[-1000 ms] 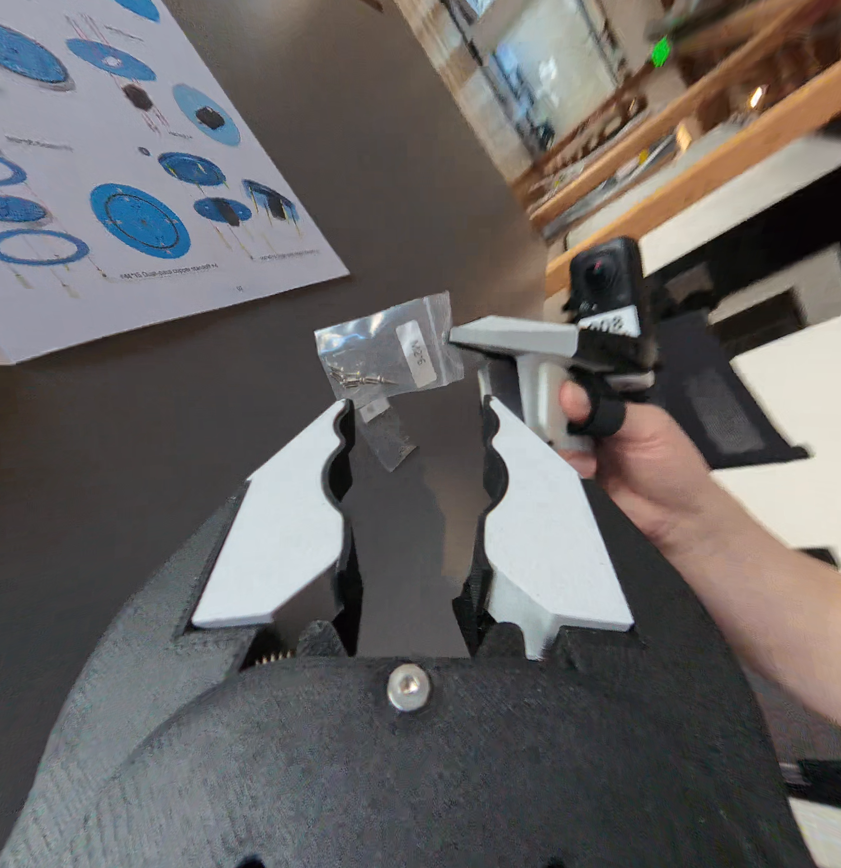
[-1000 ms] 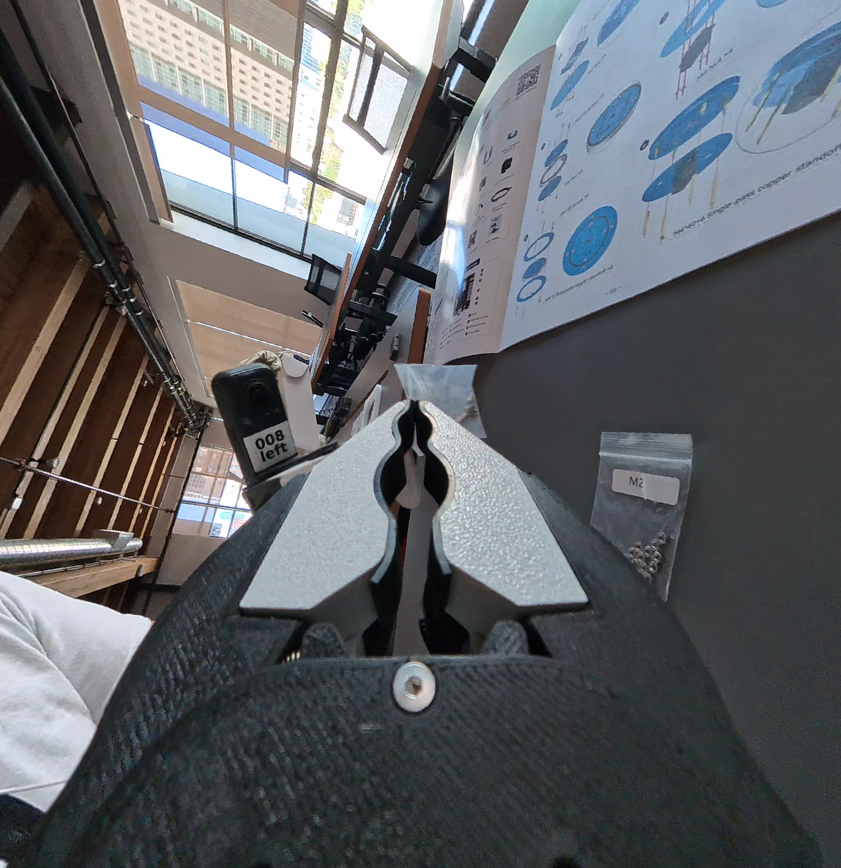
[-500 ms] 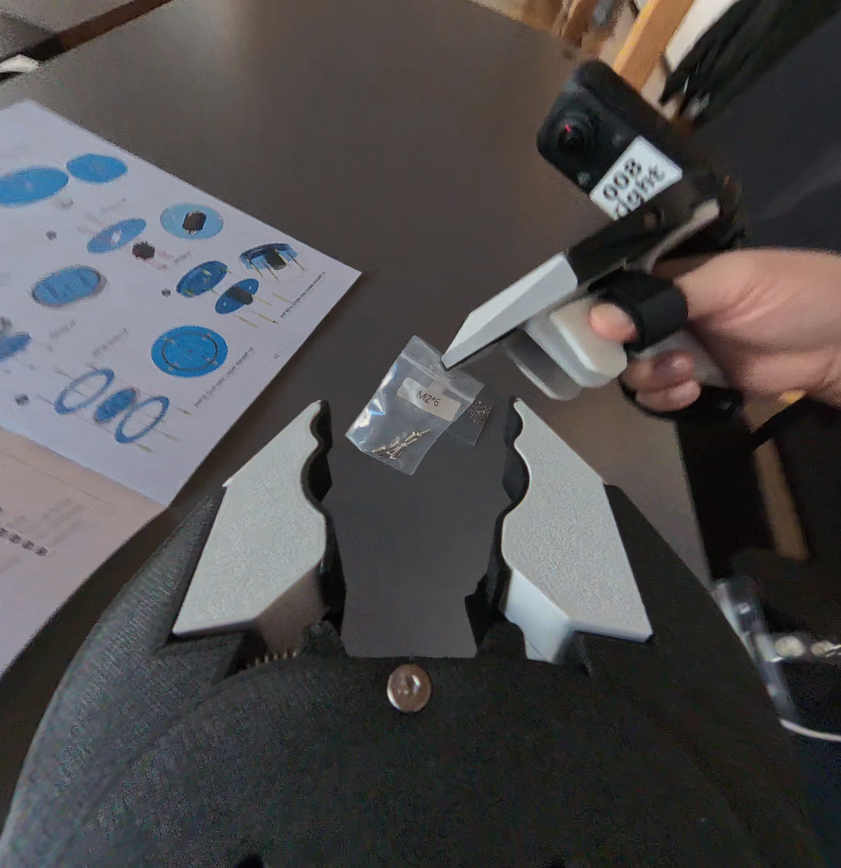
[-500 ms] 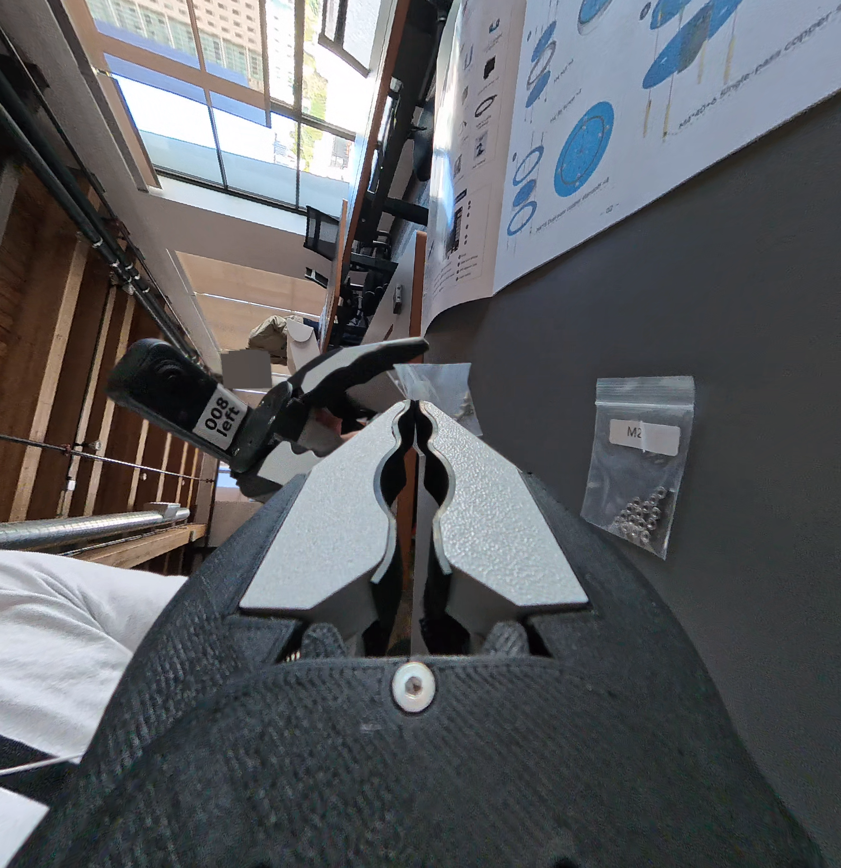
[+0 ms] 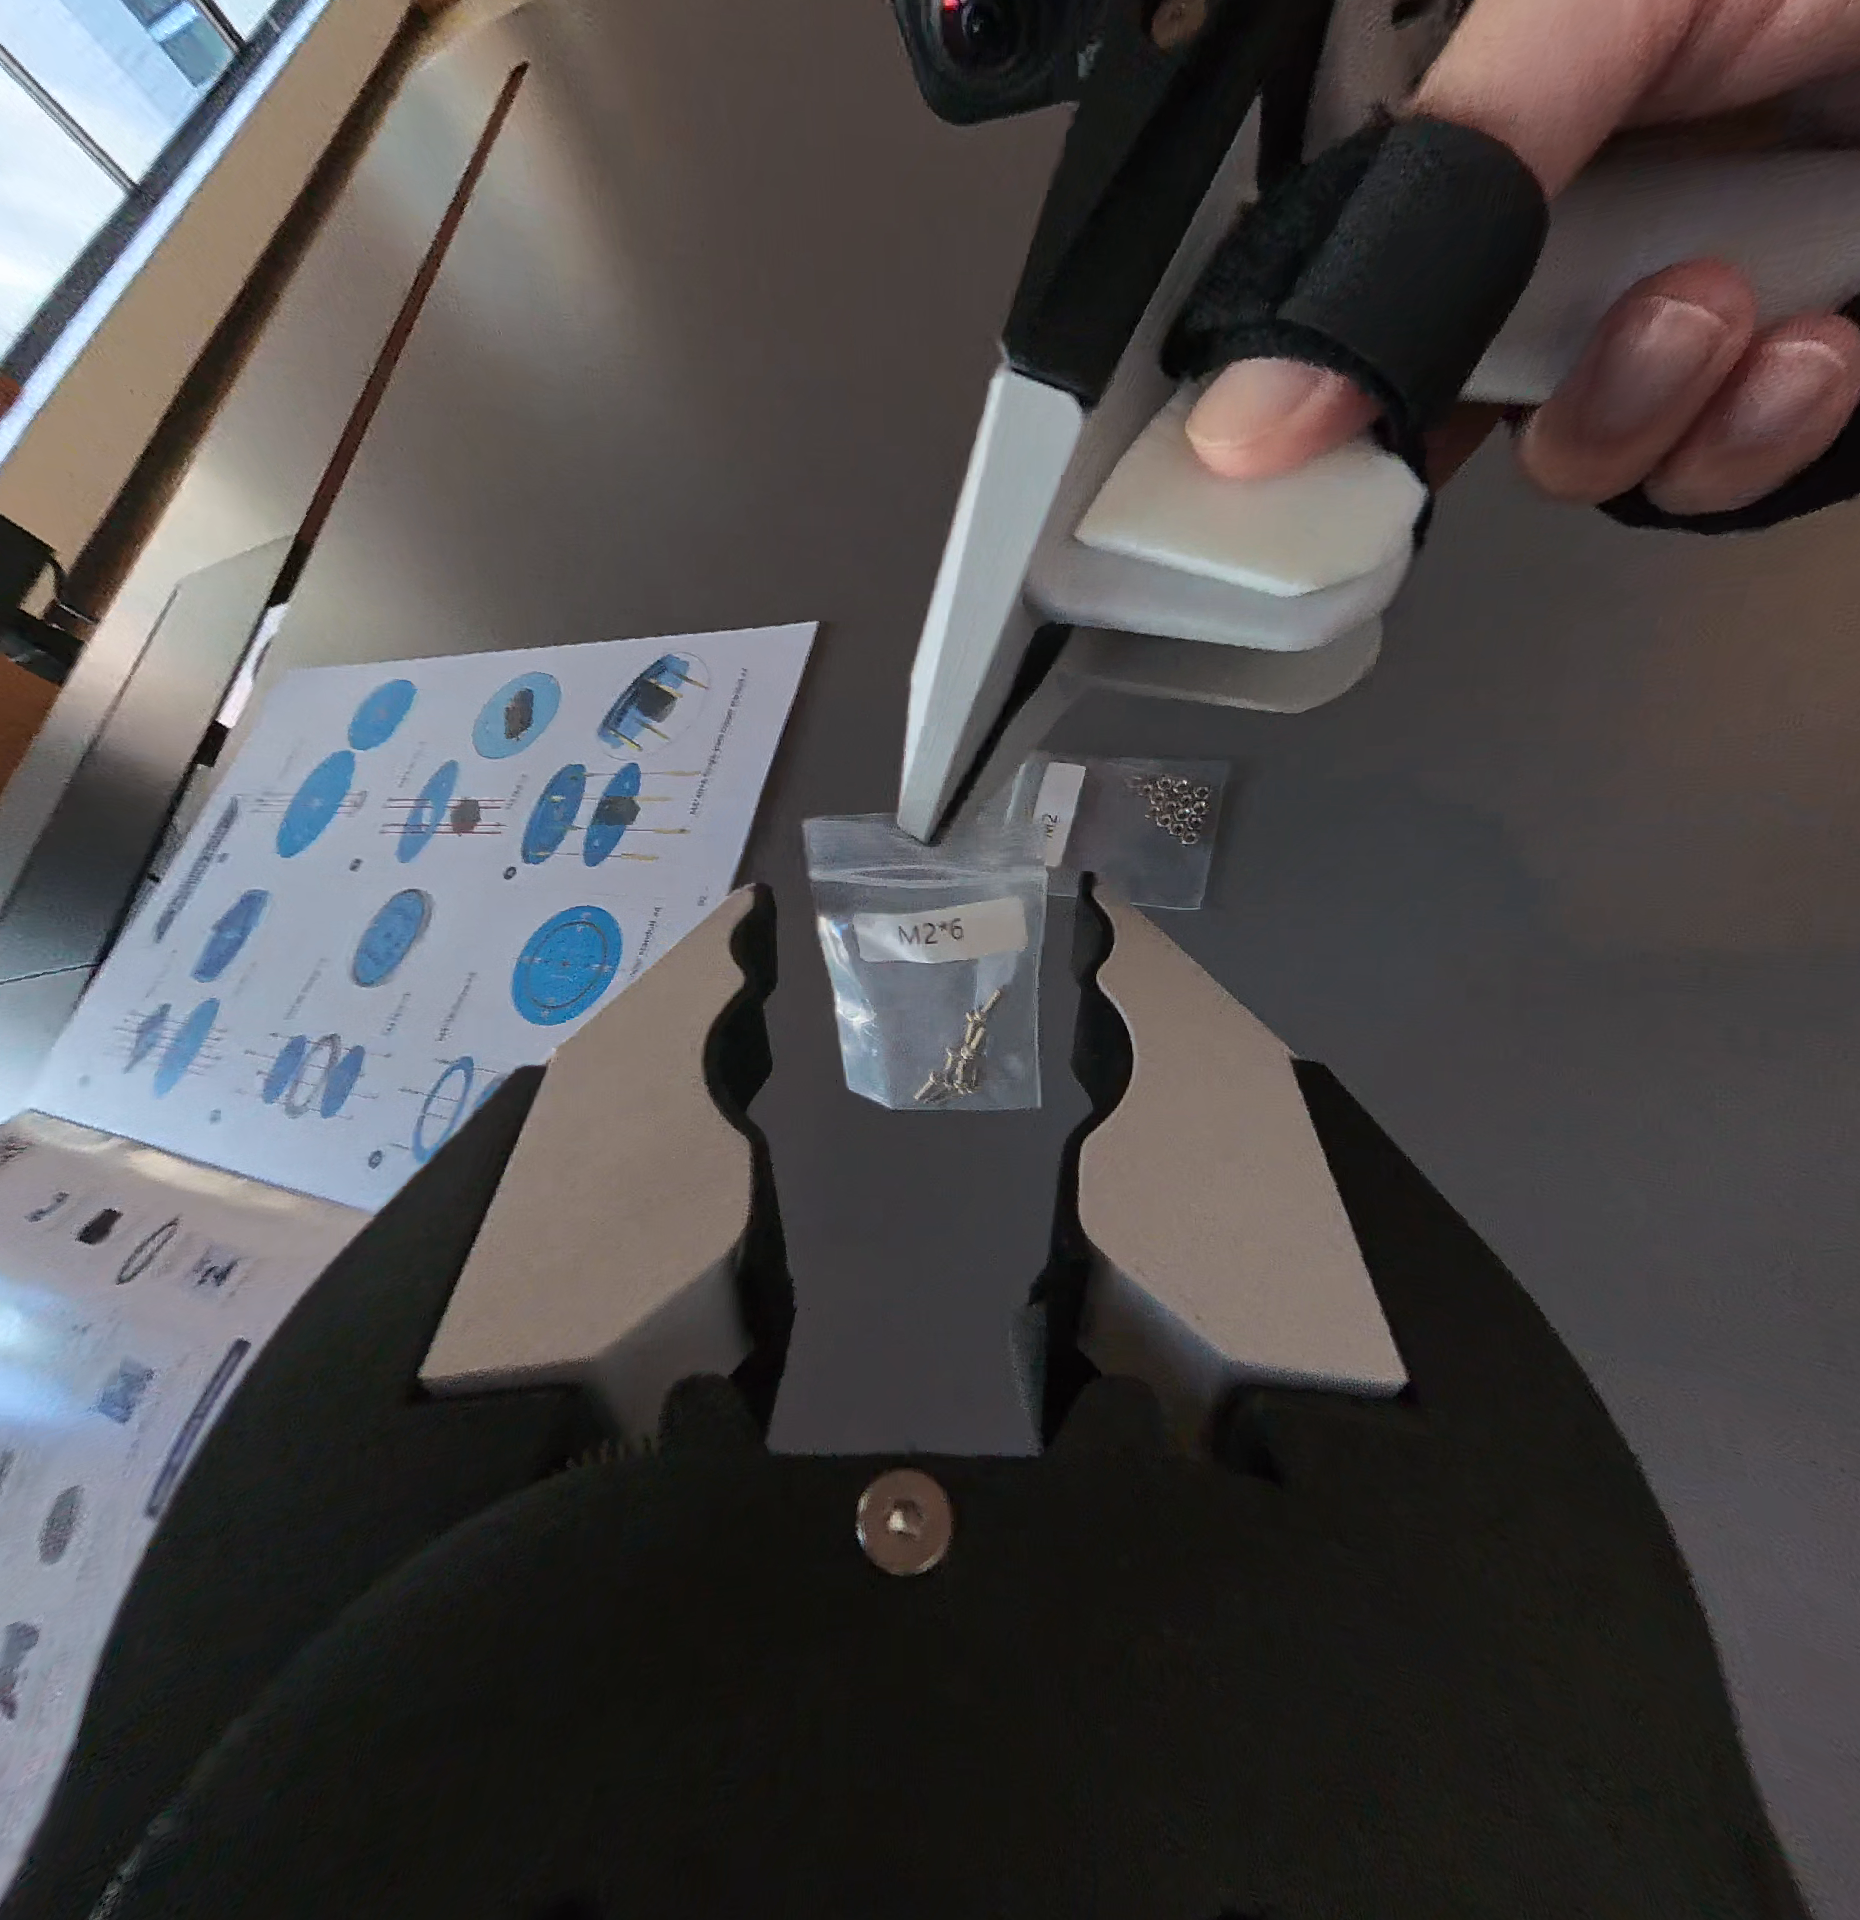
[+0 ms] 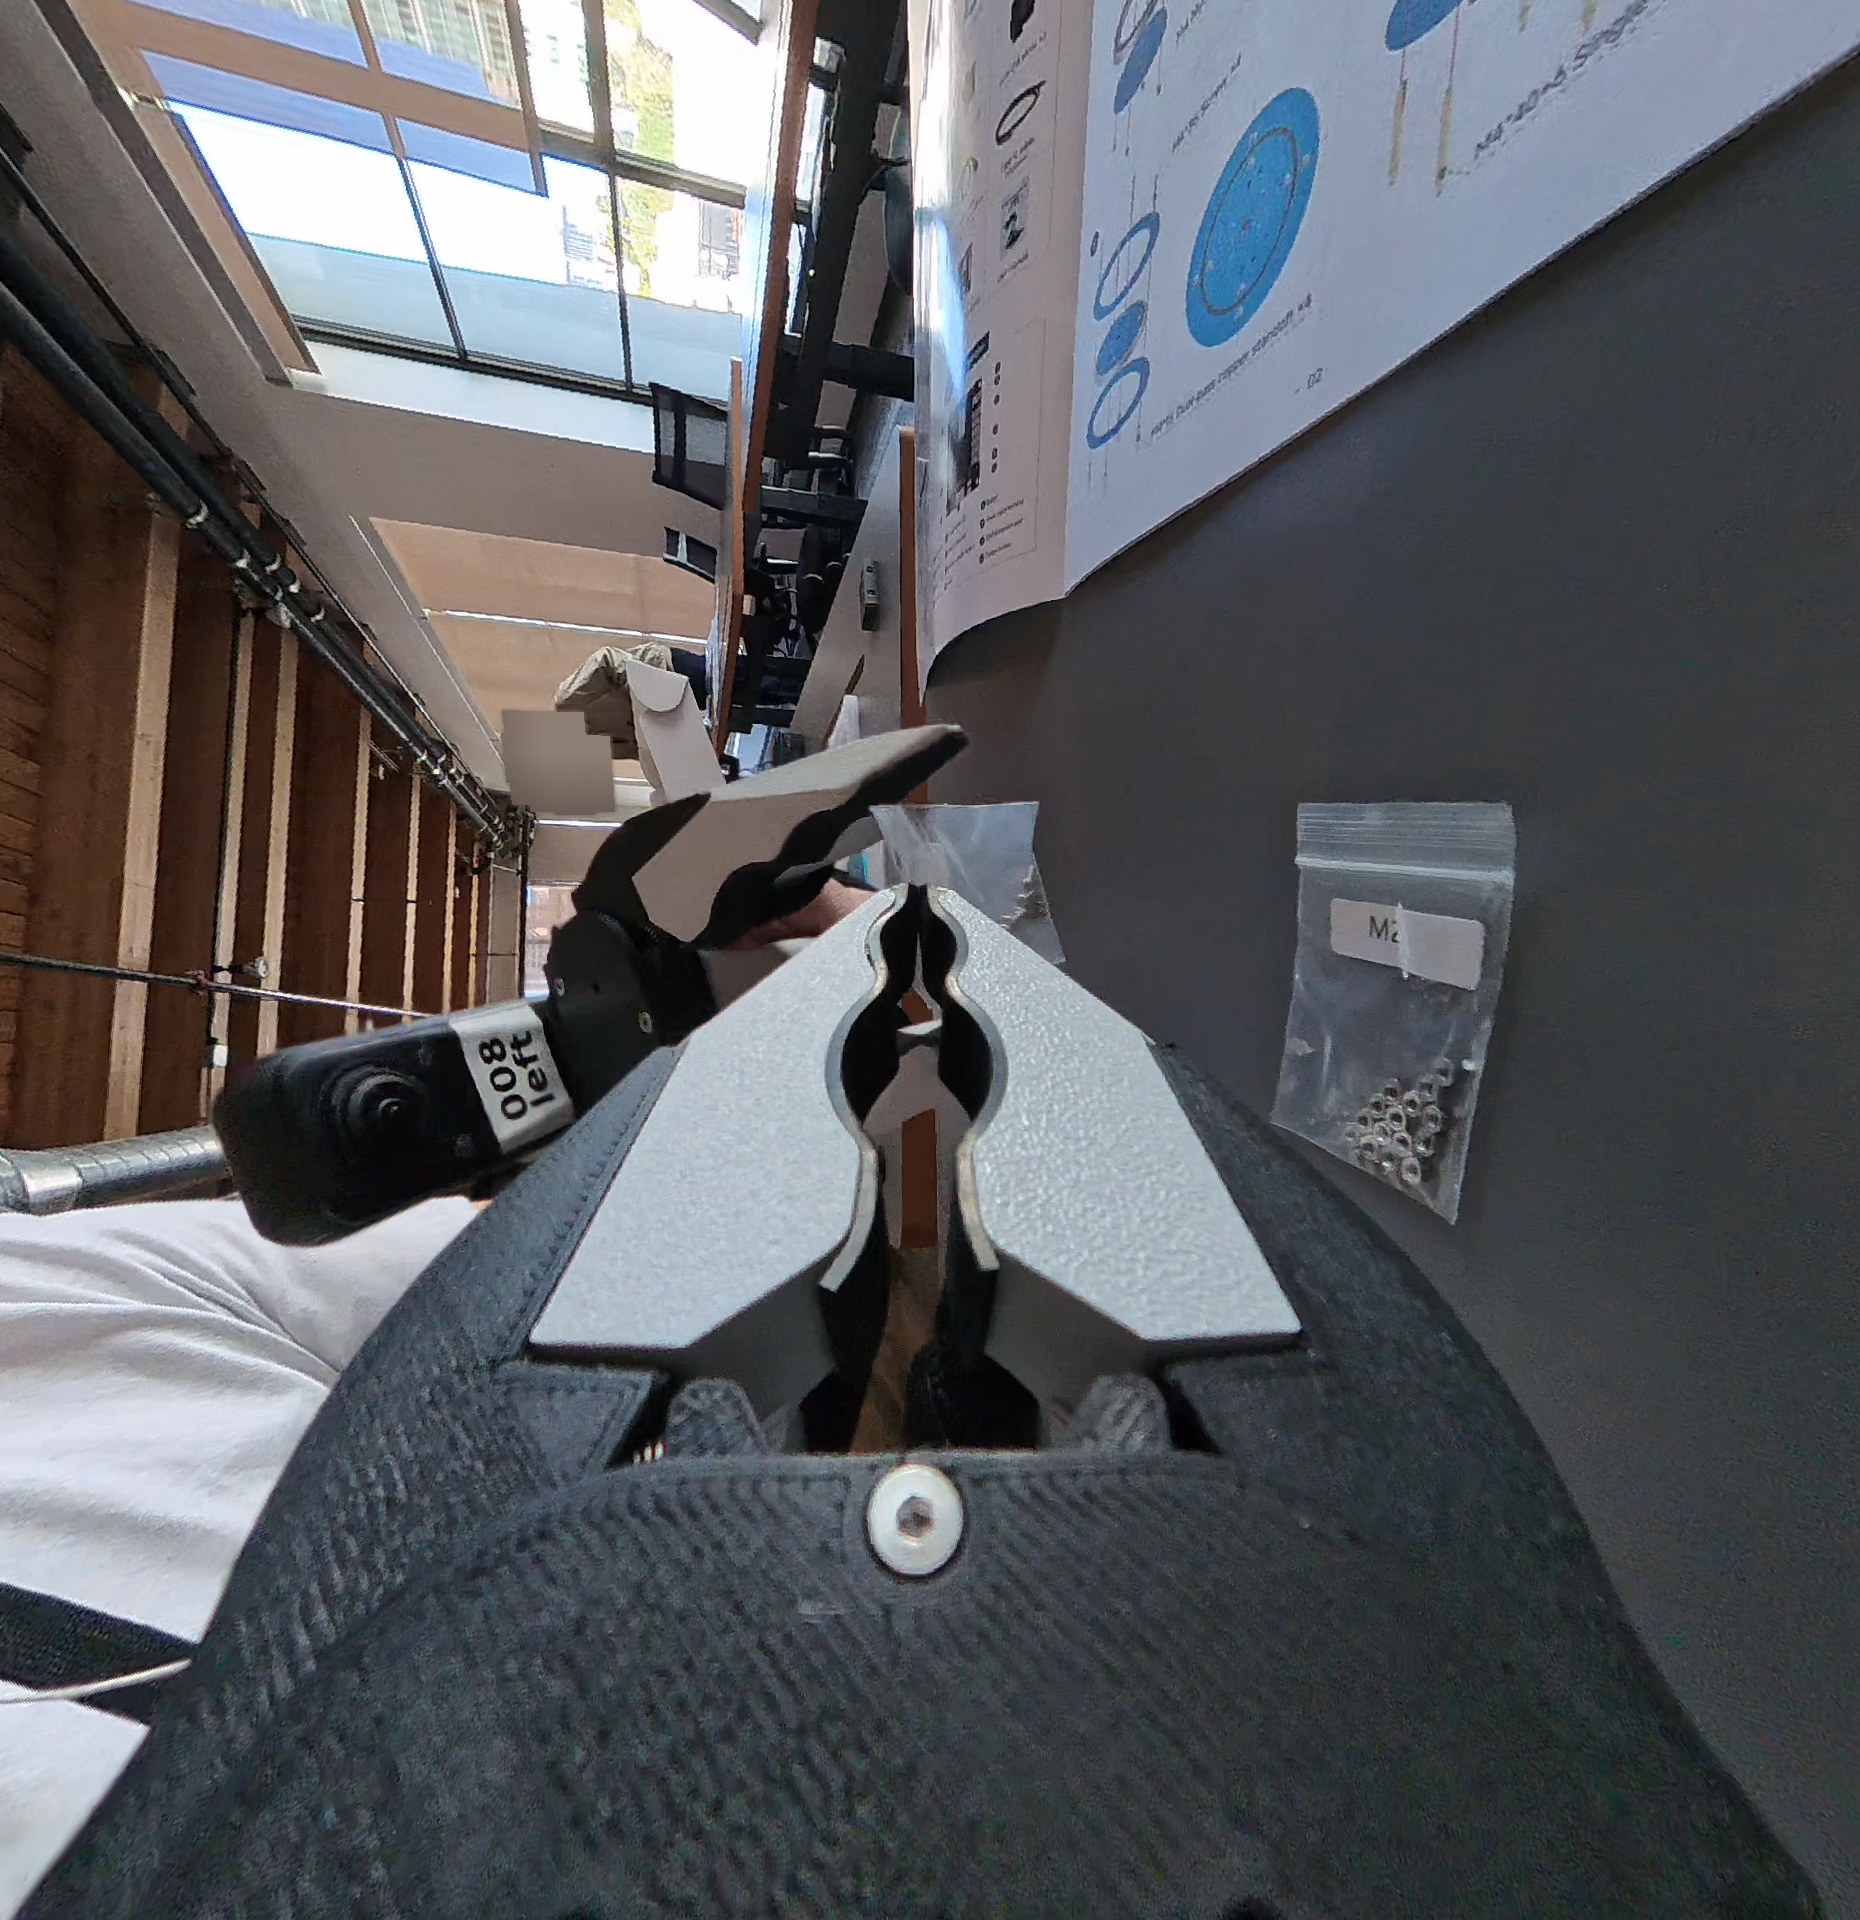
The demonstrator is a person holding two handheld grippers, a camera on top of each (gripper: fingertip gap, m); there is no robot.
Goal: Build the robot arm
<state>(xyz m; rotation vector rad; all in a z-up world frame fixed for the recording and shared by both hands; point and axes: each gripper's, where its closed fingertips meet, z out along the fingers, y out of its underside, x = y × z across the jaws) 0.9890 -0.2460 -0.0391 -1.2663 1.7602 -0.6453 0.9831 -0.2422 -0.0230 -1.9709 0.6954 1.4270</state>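
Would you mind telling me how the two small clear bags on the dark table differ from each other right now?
The bag of screws is pinched at its top edge by the shut right gripper, while the bag of nuts lies flat on the table, untouched. The first holds a few slender screws; the second a cluster of small round nuts. The open left gripper frames only the screw bag. Both are clear zip bags with white labels.

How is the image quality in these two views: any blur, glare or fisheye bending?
Left wrist view: the bag of screws is sharp; the instruction sheet blurs toward the lower left edge; soft sheen on the dark table. Right wrist view: bright windows are overexposed; straight beams bow from wide-angle distortion; the bag of nuts is crisp, and the right tool is shut on the screw bag.
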